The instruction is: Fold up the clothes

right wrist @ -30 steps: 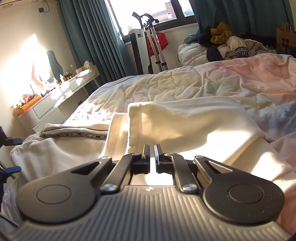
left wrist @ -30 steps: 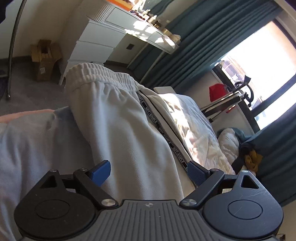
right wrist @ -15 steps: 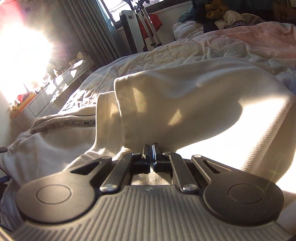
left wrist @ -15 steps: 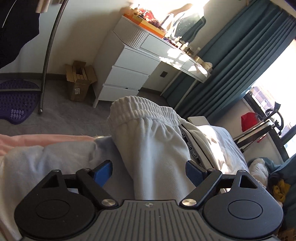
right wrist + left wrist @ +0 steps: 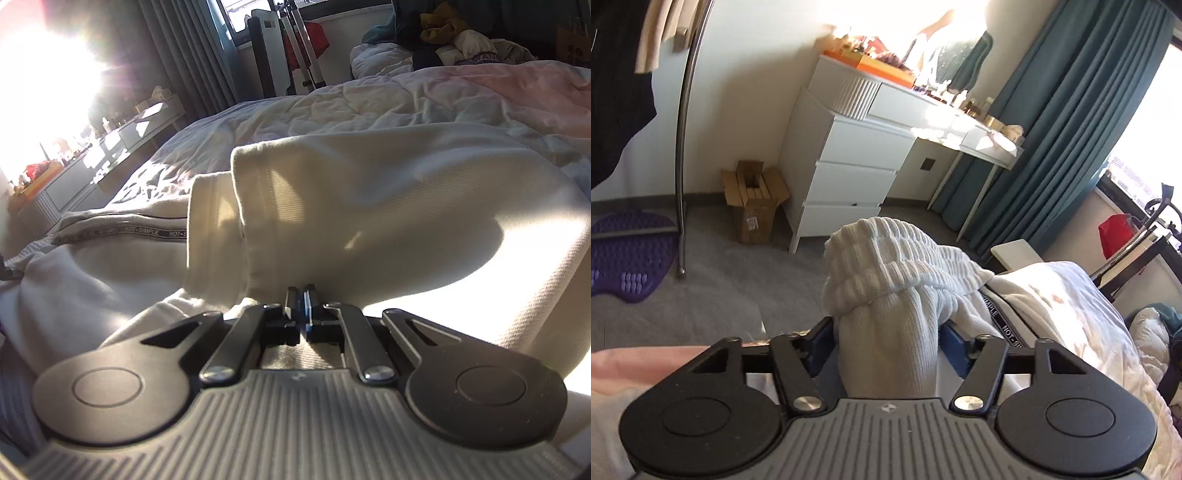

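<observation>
White sweatpants with a black "NOT-SIMPLE" side stripe (image 5: pixel 147 232) lie across the bed. In the left wrist view their ribbed elastic waistband (image 5: pixel 886 254) bunches up just past my left gripper (image 5: pixel 886 343). That gripper is shut on the fabric below the waistband, which fills the gap between the blue pads (image 5: pixel 822 345). In the right wrist view the two cream leg cuffs (image 5: pixel 236 206) are folded over and raised. My right gripper (image 5: pixel 303 299) is shut on the leg fabric right under them.
A white dresser (image 5: pixel 849 177), a cardboard box (image 5: pixel 753 199), a chrome rack pole (image 5: pixel 681 147) and a purple mat (image 5: pixel 628 254) stand on the grey floor beyond the bed edge. Rumpled duvet (image 5: pixel 369 96) stretches toward a clothes pile (image 5: pixel 461 40) by the window.
My left gripper slid back along the pants toward the waistband, and its wide-open fingers closed on the fabric. My right gripper stayed shut, and the leg cuffs now loom closer and higher.
</observation>
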Demonstrator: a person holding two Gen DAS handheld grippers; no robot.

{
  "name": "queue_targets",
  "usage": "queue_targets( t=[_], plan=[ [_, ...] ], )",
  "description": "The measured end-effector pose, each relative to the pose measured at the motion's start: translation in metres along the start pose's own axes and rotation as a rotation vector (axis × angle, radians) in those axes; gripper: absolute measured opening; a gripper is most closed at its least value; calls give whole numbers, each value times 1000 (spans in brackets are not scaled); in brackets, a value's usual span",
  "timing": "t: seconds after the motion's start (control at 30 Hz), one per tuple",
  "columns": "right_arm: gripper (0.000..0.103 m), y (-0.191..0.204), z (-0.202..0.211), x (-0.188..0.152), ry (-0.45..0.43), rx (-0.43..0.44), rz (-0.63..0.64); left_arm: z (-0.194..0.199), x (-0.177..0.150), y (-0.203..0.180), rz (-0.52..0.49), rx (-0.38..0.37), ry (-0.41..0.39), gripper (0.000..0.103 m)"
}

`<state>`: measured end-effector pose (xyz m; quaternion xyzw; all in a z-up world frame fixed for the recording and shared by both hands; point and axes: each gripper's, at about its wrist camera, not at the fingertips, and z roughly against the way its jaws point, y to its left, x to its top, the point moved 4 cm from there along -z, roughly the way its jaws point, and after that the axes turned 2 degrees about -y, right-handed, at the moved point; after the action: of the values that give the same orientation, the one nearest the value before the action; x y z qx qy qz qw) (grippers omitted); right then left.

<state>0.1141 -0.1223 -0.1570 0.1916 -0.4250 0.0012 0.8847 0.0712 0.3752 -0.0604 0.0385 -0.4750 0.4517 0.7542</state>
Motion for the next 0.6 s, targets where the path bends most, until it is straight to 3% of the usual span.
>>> queue_targets(
  t=[0.03,0.07,0.1,0.2,0.4,0.6],
  plan=[
    [4,0,1,1,2,3,-3,5,2,-4,-13,-14,-27,47],
    [4,0,1,1,5,5,-5,11,3,-10,-36,-27,-54,34],
    [4,0,2,2,8,8,-7,17,4,-18,-71,-29,-78,31],
    [7,-3,10,4,34,47,-53,43,6,-47,-168,-35,-142,27],
    [8,-12,38,15,77,166,-181,123,5,-120,-303,-155,-298,26],
    [8,-44,100,40,-33,159,-184,205,-23,-211,-389,-310,-420,26]
  ],
)
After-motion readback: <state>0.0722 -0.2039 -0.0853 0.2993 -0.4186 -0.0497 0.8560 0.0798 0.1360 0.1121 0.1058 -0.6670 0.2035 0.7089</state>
